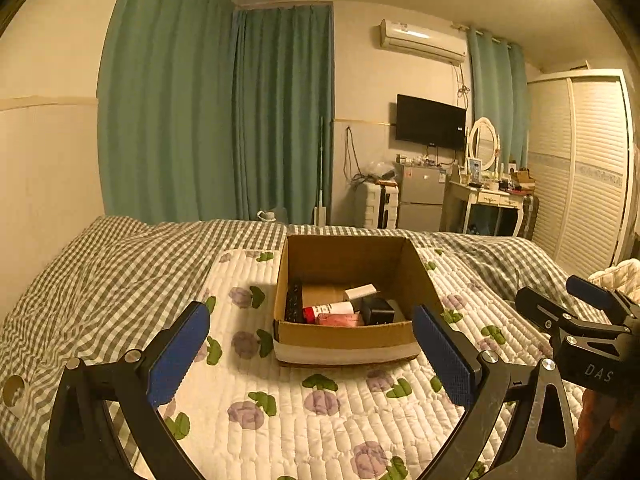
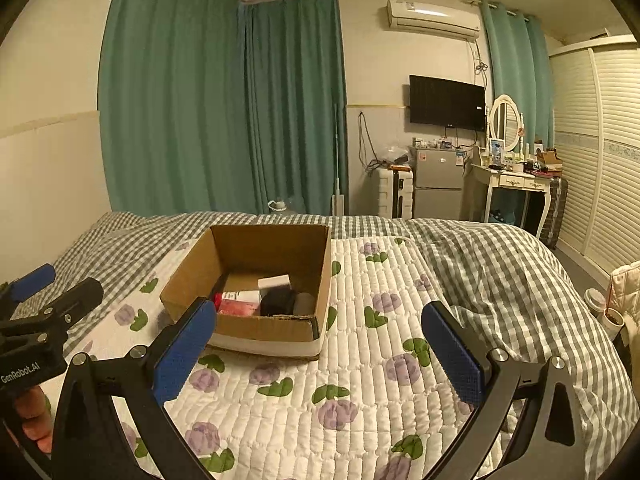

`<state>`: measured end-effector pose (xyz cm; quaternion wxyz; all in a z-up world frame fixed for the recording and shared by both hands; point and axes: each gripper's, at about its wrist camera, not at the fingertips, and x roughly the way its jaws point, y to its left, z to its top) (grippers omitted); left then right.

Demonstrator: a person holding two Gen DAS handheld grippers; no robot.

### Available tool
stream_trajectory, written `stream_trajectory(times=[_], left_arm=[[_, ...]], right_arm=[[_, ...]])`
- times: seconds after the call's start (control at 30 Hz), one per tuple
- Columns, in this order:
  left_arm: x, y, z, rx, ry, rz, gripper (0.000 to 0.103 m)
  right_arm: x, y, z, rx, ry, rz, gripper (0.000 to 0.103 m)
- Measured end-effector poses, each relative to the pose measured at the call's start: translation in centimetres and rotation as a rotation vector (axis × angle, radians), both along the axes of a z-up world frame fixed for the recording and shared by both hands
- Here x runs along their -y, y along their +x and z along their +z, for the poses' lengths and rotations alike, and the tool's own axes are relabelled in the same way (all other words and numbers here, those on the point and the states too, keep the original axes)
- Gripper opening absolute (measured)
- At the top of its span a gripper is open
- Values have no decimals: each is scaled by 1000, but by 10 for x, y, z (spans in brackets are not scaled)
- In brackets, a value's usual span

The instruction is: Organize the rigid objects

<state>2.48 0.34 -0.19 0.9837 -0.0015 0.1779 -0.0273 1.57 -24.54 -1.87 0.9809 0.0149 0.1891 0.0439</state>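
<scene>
Both claws hover spread and empty above a bed, with an open box of small items ahead of them.

Nearest, the left gripper has its blue pads wide apart, holding nothing, over the flower-printed quilt; the right gripper is spread the same way, also empty, beside it. Just beyond them, the cardboard box sits on the quilt near the middle of the bed, flaps open. Inside lie a black remote against the left wall, a red-capped tube, a pink packet, a white block and a black, boxy object, possibly a charger. Farther off, the checked bedspread runs to the bed's far edge, then green curtains.
</scene>
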Motion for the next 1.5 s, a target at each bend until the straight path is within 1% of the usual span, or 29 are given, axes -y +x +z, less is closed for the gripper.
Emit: stream_trajectory(times=[0.1,0.33,0.5,0.7,1.0,1.1,1.5], left_arm=[[0,1,-1,-13,7,-6,103],[-2,1,-1,-15,3,-2,103],[-6,0,0,-22,-24,-1,103],[-9,-2,3,-23,-39,3,103],[-7,-1,3,-34,-40,-6,103],[-6,-3,6,-22,-34,-18,103],[-5,-3,7,-17,-11,7,103]], right_arm=[[-3,0,-1,-3,-2,6,103],[-6,1,-1,-11,-6,8,103],[-8,1,-1,-12,-9,9,103],[-7,0,0,-8,-11,6,103],[-6,0,0,-12,-12,3,103],[-6,0,0,-12,-12,2,103],[-6,4,1,-17,-5,2,103]])
